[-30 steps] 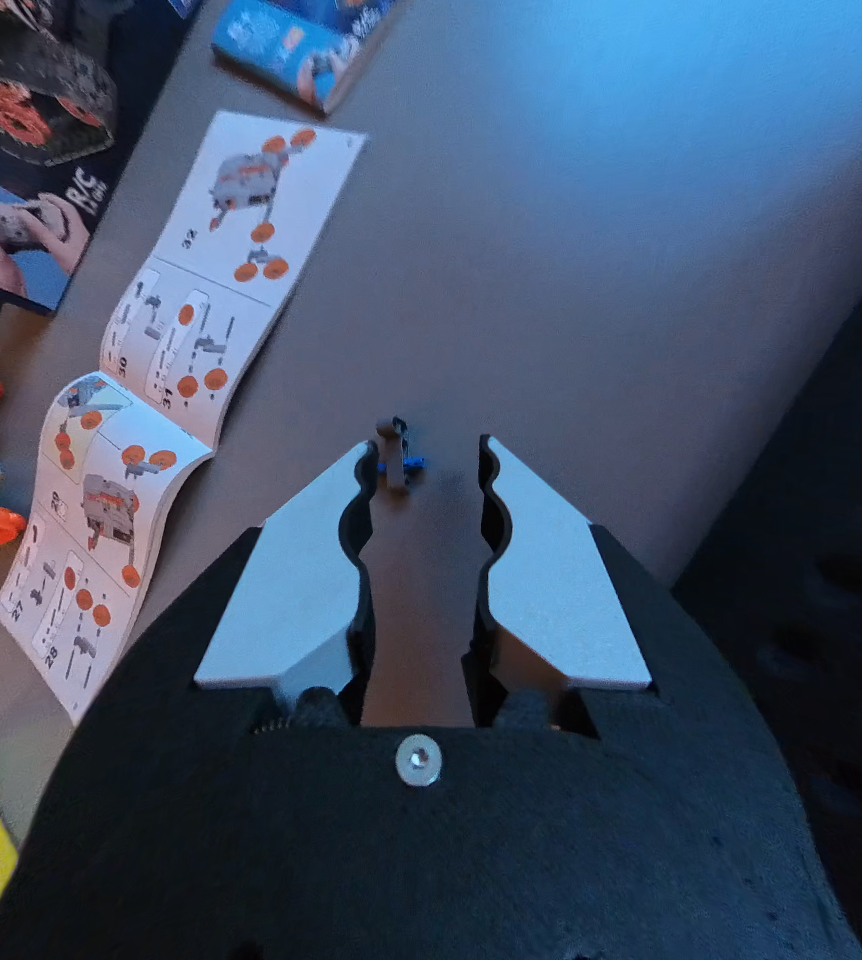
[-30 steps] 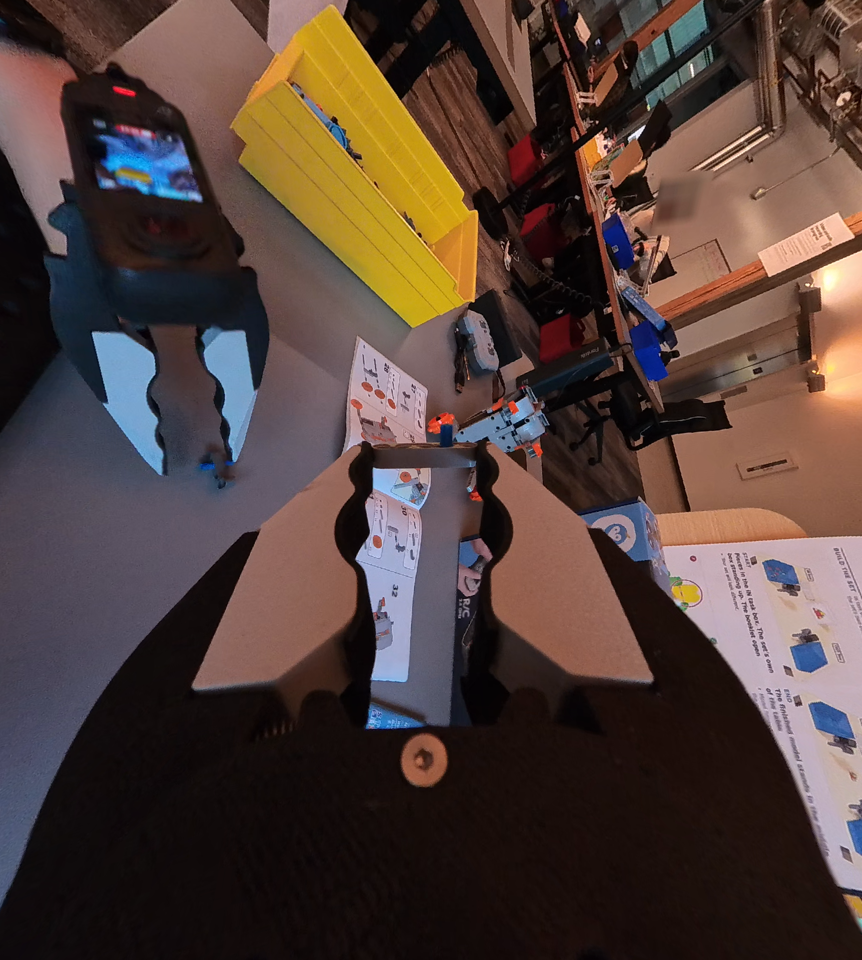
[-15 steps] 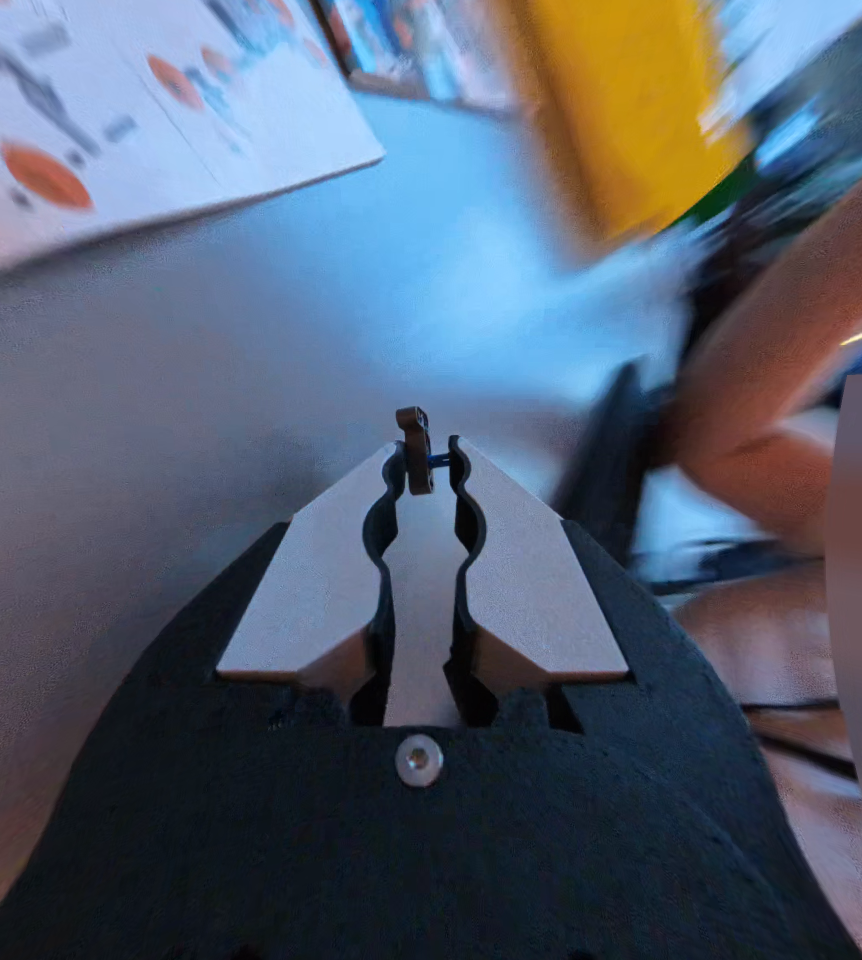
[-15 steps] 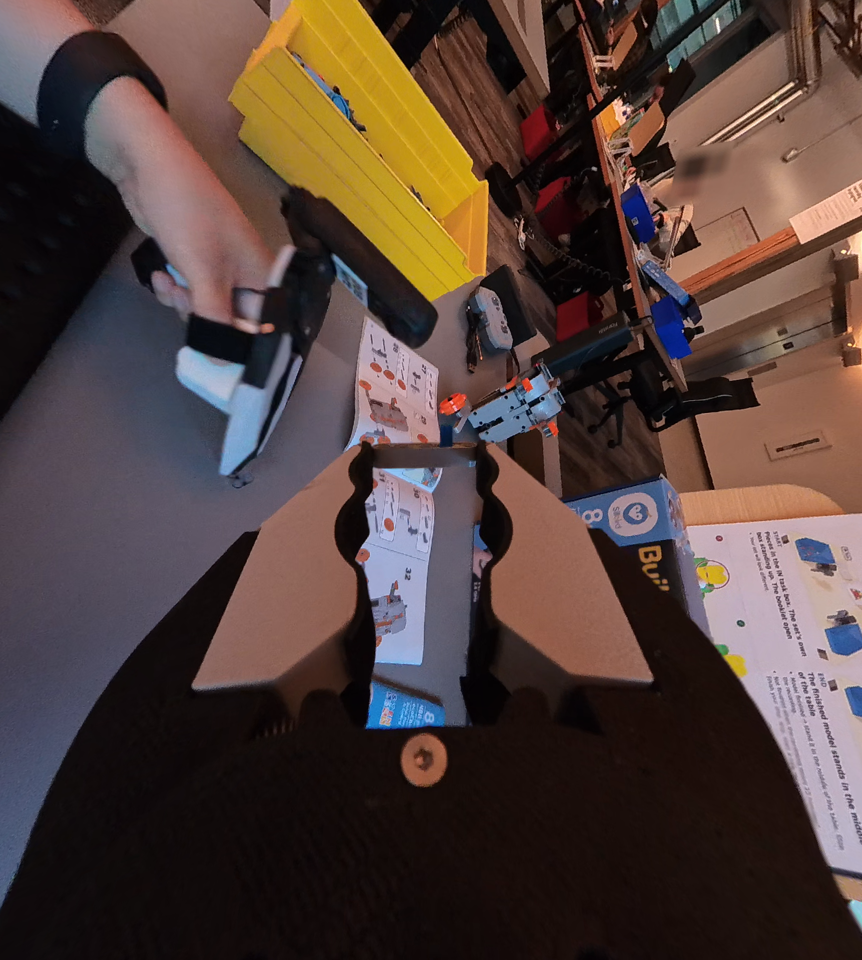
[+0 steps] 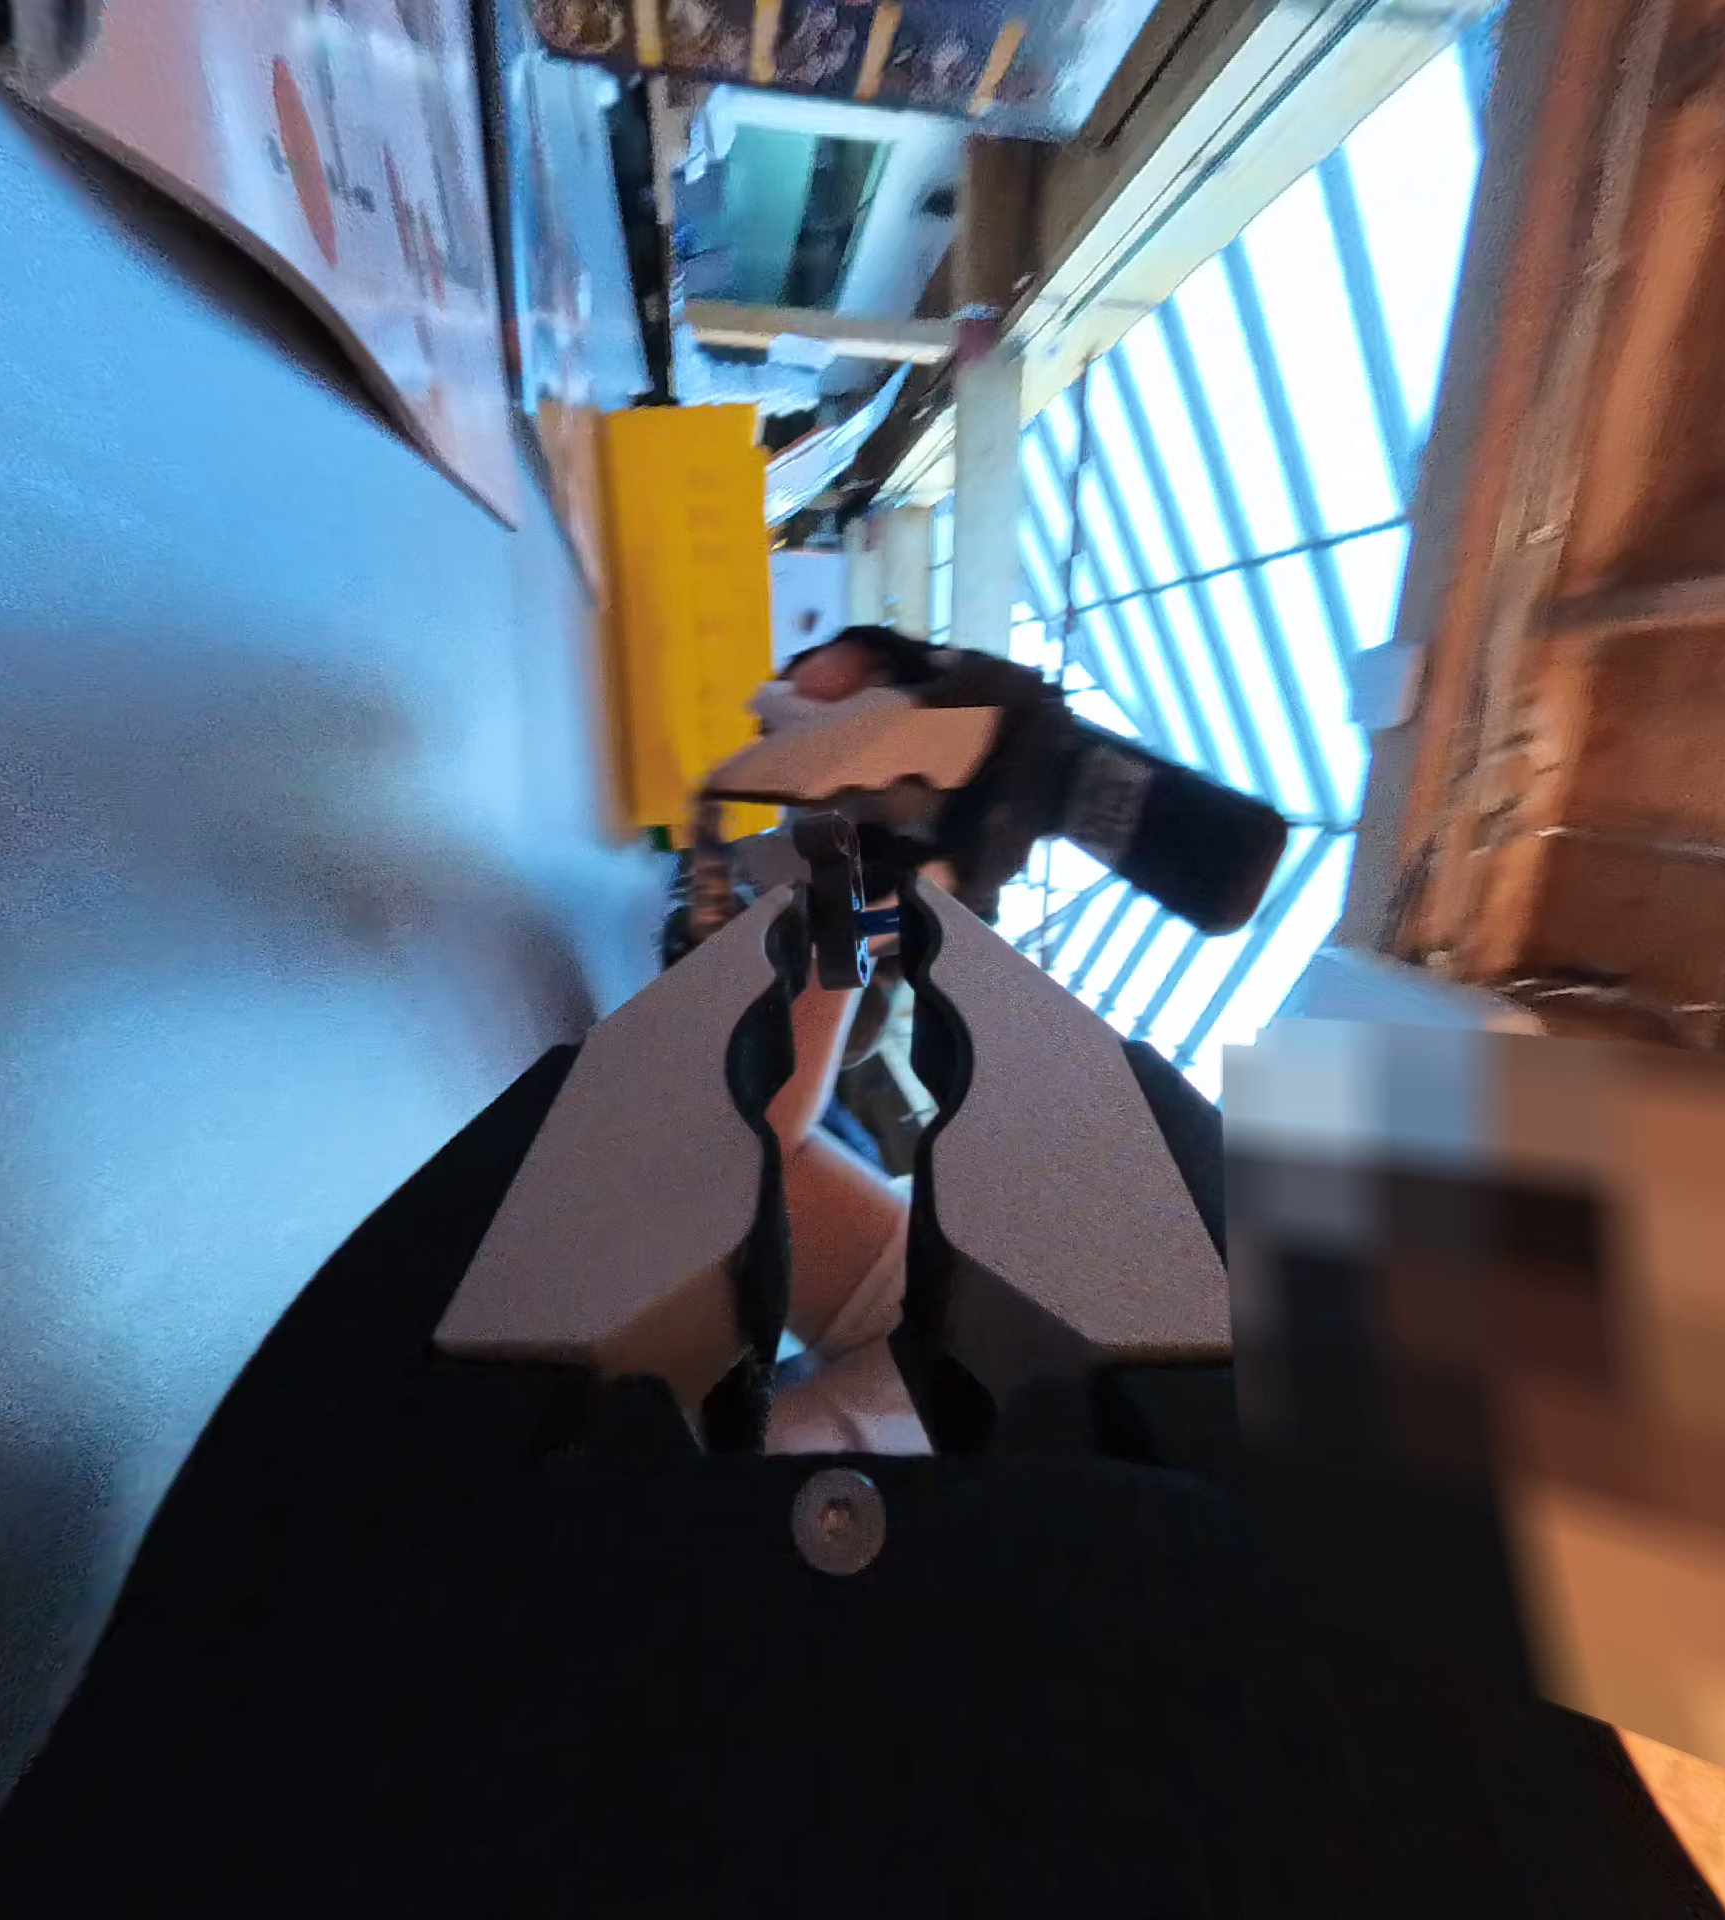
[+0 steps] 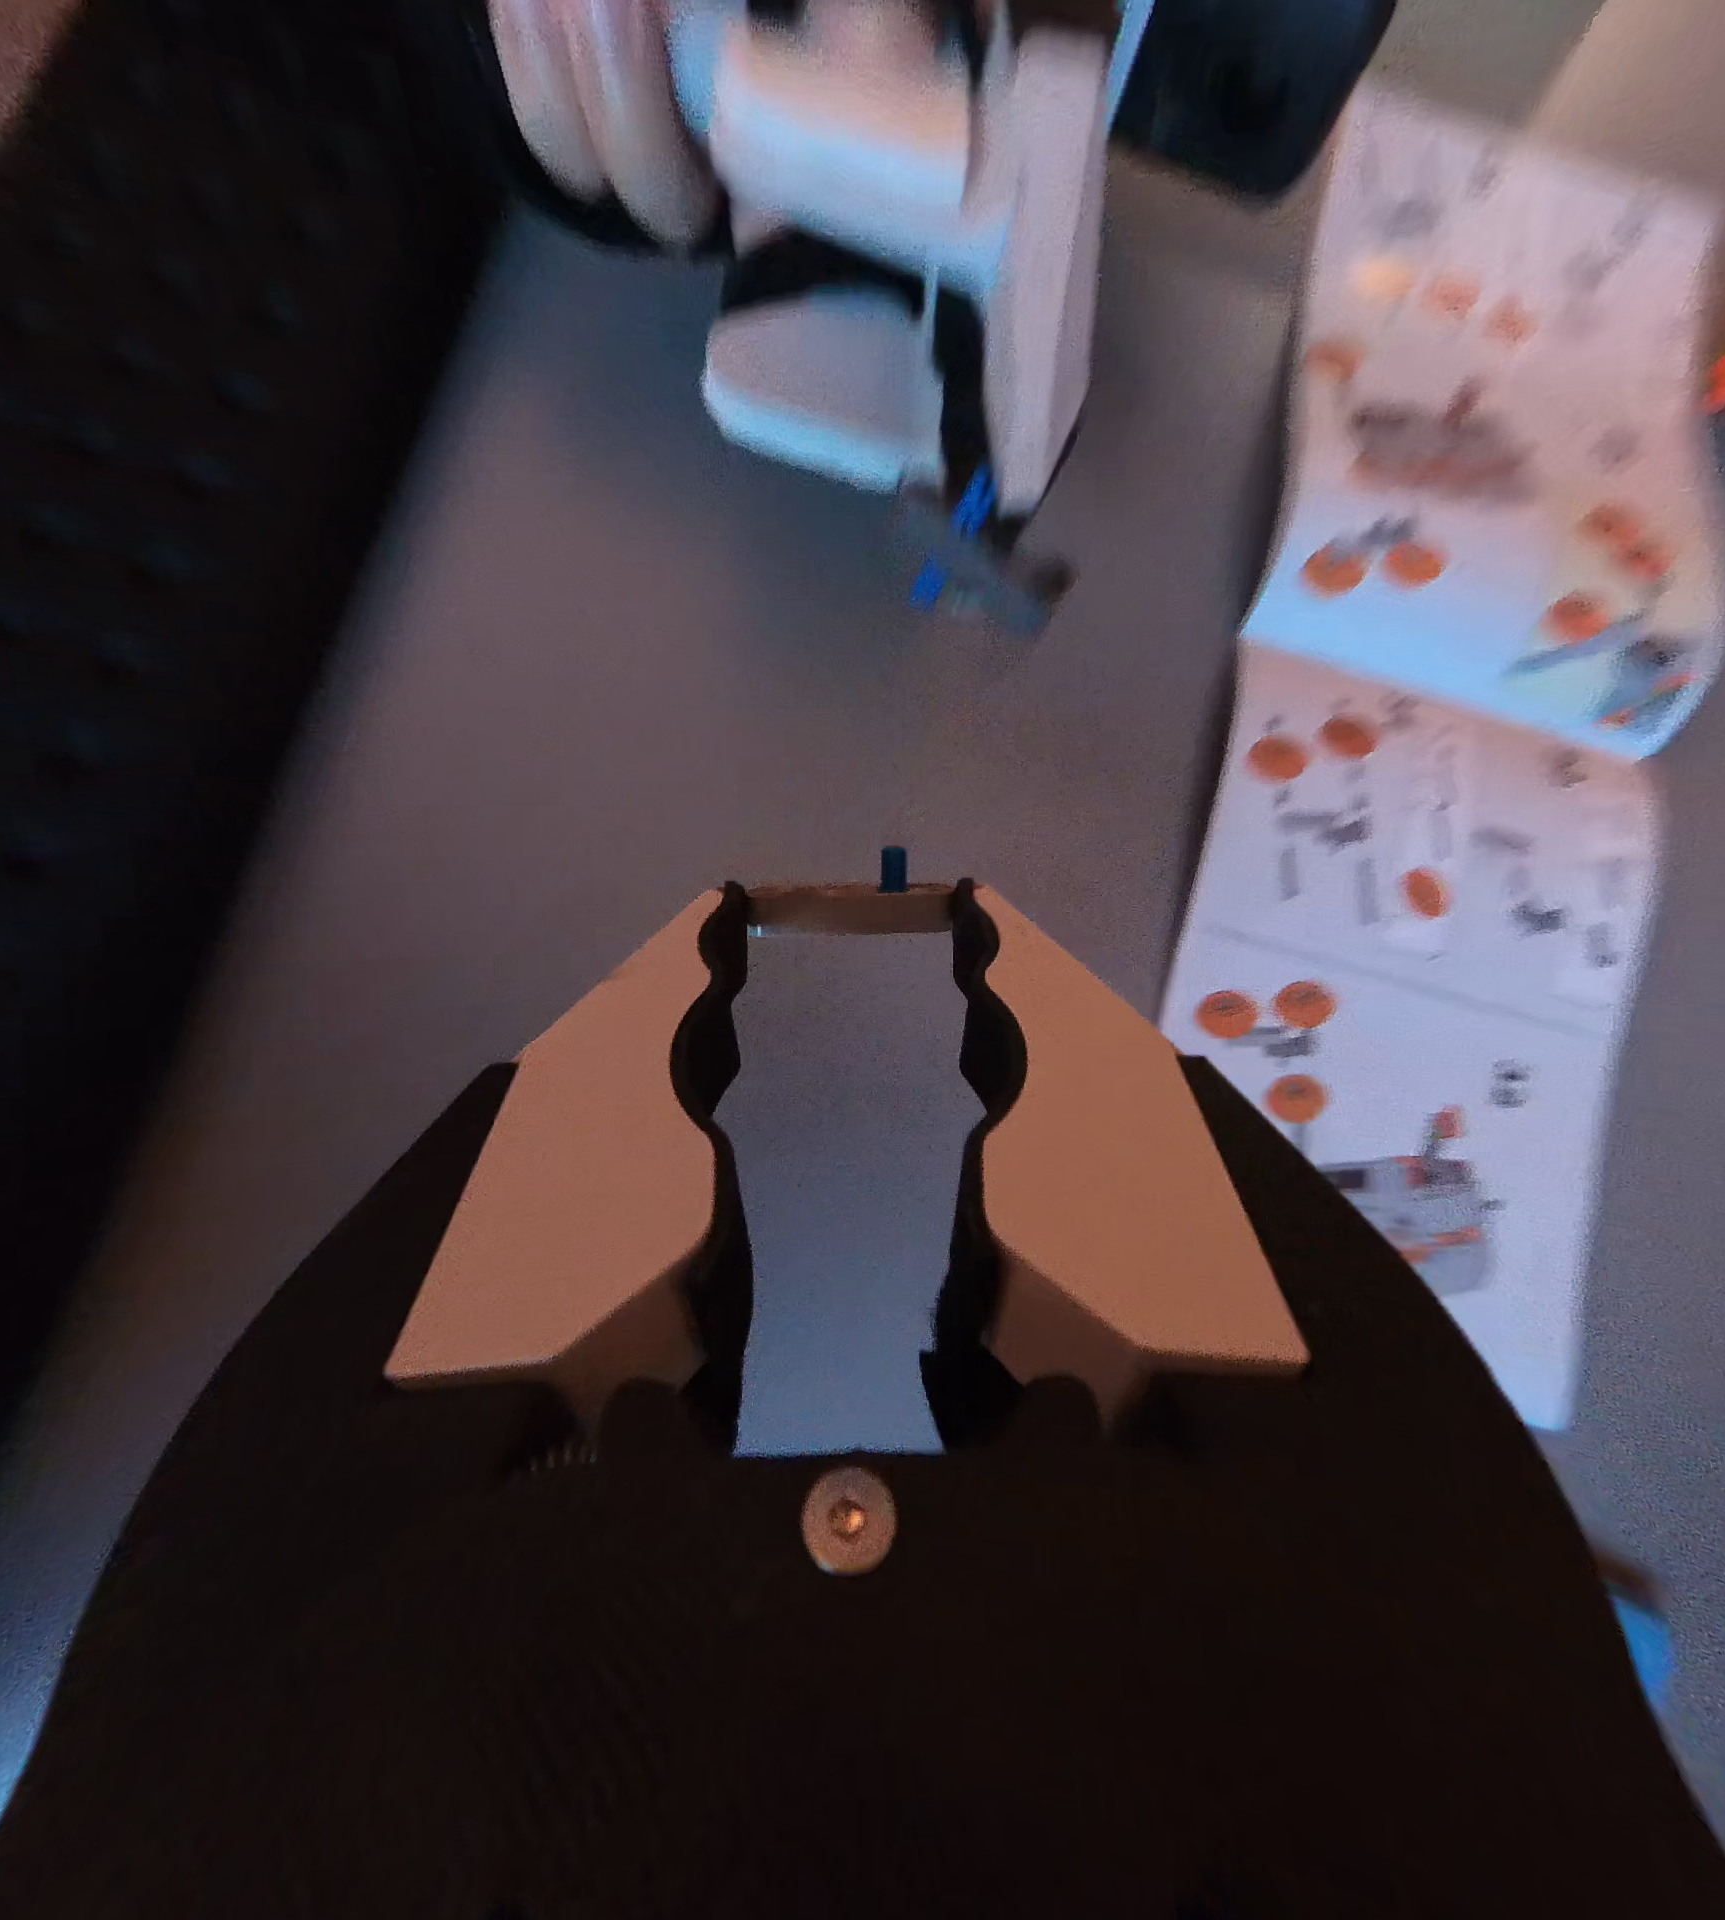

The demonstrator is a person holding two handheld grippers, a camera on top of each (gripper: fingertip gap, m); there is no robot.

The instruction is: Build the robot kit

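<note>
Left wrist view has the left hand-held gripper (image 5: 842, 914) lifted off the desk (image 5: 162, 727), its fingers drawn nearly together and pinching a small dark building piece (image 5: 834, 914) with a blue pin at the tips. Just beyond it hangs the right hand-held gripper (image 5: 816, 795), seen side-on and blurred, with a yellow bin (image 5: 686, 613) behind it and windows farther back.

From the right wrist view, the right hand-held gripper (image 6: 847, 909) has its fingers partly apart, clamping the two ends of a flat grey beam (image 6: 847, 914) that spans the gap; a short blue pin (image 6: 892, 865) stands up from the beam. Above it, blurred, the left hand-held gripper (image 6: 983, 520) points down with its small piece (image 6: 993, 582) at the tips, near the beam but apart from it. An open instruction booklet (image 6: 1440, 831) lies on the grey desk (image 6: 577, 727) to the right. An orange part shows at the right edge, too blurred to make out.
</note>
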